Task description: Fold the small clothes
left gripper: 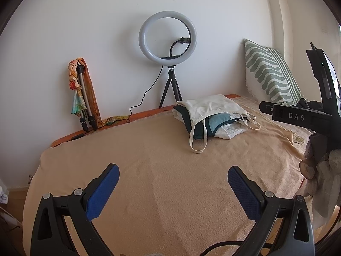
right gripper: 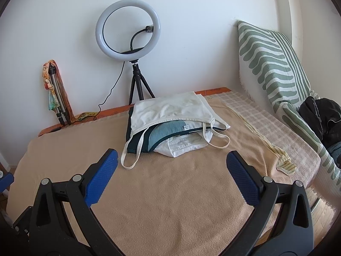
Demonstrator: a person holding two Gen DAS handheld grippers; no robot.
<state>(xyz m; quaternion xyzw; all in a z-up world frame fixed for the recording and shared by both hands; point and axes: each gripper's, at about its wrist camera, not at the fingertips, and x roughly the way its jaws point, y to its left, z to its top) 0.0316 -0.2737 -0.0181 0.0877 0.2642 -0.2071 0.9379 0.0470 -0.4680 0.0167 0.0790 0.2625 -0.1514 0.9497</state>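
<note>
Right wrist view: both tools, left tool [left gripper: 173, 188] and right tool [right gripper: 172, 178], gape empty near the far stack of folded clothes [right gripper: 170, 125] on the bed [right gripper: 170, 202].

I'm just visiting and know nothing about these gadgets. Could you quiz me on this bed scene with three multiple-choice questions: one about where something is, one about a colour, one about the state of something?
1. Where does the ring light stand?
A. On the striped pillow
B. By the wall behind the pile of clothes
C. On the floor in front of the bed

2. What colour are the pads on the gripper fingers?
A. Blue
B. Red
C. Yellow

3. How are the two grippers right now?
A. Both clamped on a shirt
B. One open, one shut
C. Both open and holding nothing

Answers:
1. B: its tripod rises behind the pile of clothes, against the wall.
2. A: the pads are blue in both views.
3. C: the left gripper and the right gripper have their fingers spread apart over the bare blanket.
</note>
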